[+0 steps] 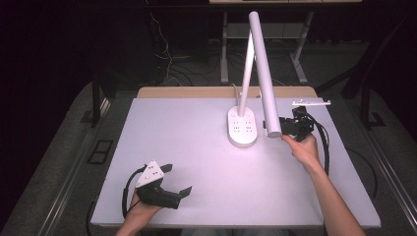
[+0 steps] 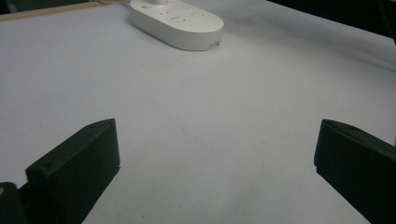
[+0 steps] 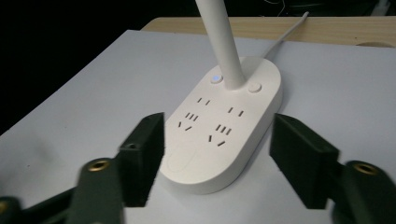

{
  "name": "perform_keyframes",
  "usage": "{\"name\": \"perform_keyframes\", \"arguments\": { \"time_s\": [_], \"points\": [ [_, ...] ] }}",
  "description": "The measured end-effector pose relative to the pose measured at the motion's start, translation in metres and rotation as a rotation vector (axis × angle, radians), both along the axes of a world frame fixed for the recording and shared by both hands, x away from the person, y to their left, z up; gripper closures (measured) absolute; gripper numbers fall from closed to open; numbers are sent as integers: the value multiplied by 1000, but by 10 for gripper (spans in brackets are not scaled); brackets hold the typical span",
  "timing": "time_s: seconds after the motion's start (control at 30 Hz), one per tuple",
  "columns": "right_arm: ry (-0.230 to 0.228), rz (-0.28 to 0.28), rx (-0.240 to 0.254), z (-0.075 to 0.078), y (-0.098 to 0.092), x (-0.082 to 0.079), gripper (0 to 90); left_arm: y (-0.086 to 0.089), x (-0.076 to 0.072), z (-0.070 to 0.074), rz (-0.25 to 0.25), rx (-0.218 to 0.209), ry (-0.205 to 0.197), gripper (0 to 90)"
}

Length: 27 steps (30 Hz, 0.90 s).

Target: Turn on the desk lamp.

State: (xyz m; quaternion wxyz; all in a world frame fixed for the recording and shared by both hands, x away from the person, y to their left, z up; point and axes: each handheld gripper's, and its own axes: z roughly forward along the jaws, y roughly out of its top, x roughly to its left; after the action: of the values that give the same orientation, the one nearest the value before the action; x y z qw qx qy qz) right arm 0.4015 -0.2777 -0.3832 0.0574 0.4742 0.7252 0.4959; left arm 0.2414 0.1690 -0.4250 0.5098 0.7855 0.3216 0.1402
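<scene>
A white desk lamp stands at the back middle of the table on an oval base (image 1: 242, 129) with several socket holes. Its stem (image 1: 246, 73) rises from the base, and its long head bar (image 1: 263, 73) slopes down toward the right. A small button (image 3: 215, 78) beside the stem glows blue. My right gripper (image 1: 289, 126) is just right of the base, by the low end of the head bar. It stands open (image 3: 217, 154), and the base (image 3: 224, 126) lies ahead between the jaws, untouched. My left gripper (image 1: 176, 180) rests open at the front left (image 2: 217, 158) with nothing in it.
A white board (image 1: 196, 147) covers the wooden table, whose edge (image 1: 196, 92) shows at the back. The lamp's white cord (image 3: 285, 32) runs off over that edge. Another table's legs (image 1: 224, 49) and cables stand on the dark floor behind.
</scene>
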Motion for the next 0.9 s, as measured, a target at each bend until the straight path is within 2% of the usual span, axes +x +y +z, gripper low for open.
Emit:
{"name": "perform_keyframes", "arguments": {
  "time_s": [0.07, 0.17, 0.4, 0.53, 0.57, 0.7, 0.73, 0.8, 0.9],
  "points": [
    [4, 9, -5, 2, -1, -6, 112, 0, 0, 0, -1, -2, 0, 0],
    [-6, 12, -45, 4, -1, -18, 1, 0, 0, 0, -1, -1, 2, 0],
    [-13, 61, -78, 4, 0, -47, 0, -1, 0, -1, 6, -3, 4, 0],
    [-14, 65, -74, 2, -2, -59, 0, -1, 0, -1, 6, 0, 5, 0],
    [-16, 67, -72, 0, -5, -68, 0, -1, 0, -1, 6, 2, 6, 0],
    [-20, 71, -72, -3, -8, -80, 0, -1, 0, -1, 5, 0, 9, 0],
    [-22, 70, -66, -4, -10, -88, 0, -1, 1, -1, 4, 0, 10, 0],
    [-25, 70, -62, -5, -12, -91, 0, -1, 1, -2, 4, 0, 12, 0],
    [-31, 65, -83, -7, -14, -105, 0, -1, 1, -2, 3, 4, 14, 0]
  ]
}}
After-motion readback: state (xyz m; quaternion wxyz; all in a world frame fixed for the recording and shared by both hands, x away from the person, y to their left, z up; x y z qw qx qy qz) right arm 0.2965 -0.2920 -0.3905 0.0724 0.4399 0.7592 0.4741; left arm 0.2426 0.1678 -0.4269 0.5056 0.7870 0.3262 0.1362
